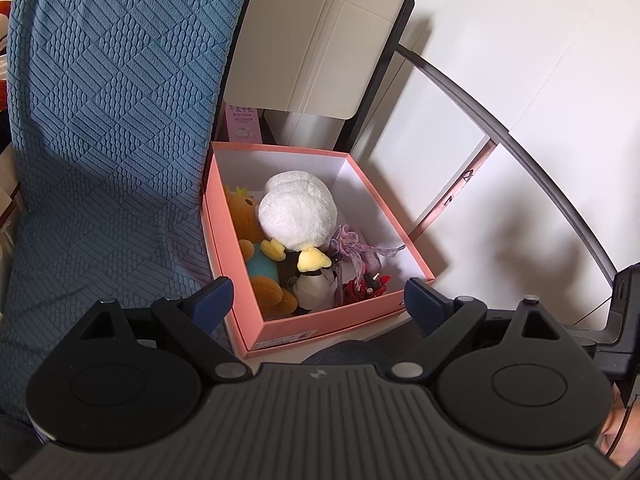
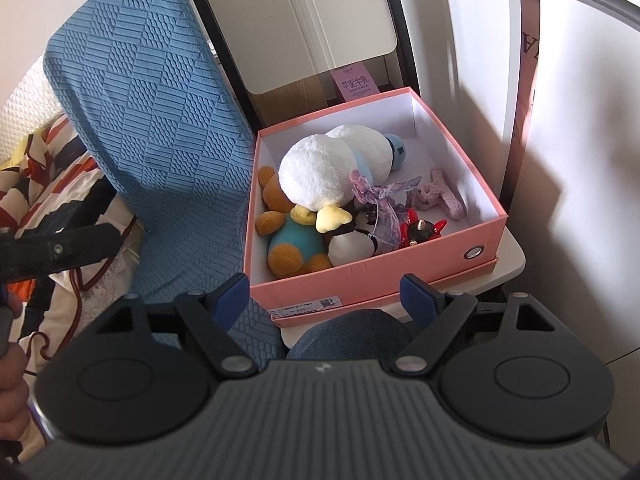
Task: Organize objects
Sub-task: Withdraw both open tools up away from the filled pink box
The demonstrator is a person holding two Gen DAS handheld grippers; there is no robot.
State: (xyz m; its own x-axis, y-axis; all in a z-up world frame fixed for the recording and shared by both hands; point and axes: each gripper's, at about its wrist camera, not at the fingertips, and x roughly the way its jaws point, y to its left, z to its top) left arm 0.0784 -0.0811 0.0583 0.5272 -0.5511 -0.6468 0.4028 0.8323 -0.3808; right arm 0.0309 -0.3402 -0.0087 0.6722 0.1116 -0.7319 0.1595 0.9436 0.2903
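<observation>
The pink box stands open on a small white counter, hard against a blue textured cover on its left side. Inside it a white duck plush lies across an orange bear plush in a teal top, with a black-and-white penguin plush by the near wall, a lilac ribbon and a red horned figure beside it.

The left hand-held gripper hangs over the near edge of the box with its blue pads wide apart and nothing between them. The right hand-held gripper is likewise spread wide and holds nothing.

Only the right wrist view shows the duck's pale blue cap at the far end, a fuzzy pink toy lying on the box floor near the right wall, perhaps a rabbit, the metal eyelet in the box's front wall, and a patterned blanket beyond the blue cover. It also catches the left hand-held gripper at its left edge, held in a hand. The left wrist view alone shows the top of the beige folded card behind the box, with its handle slot. Both views catch a pink carton behind the box and a denim-clad knee below.
</observation>
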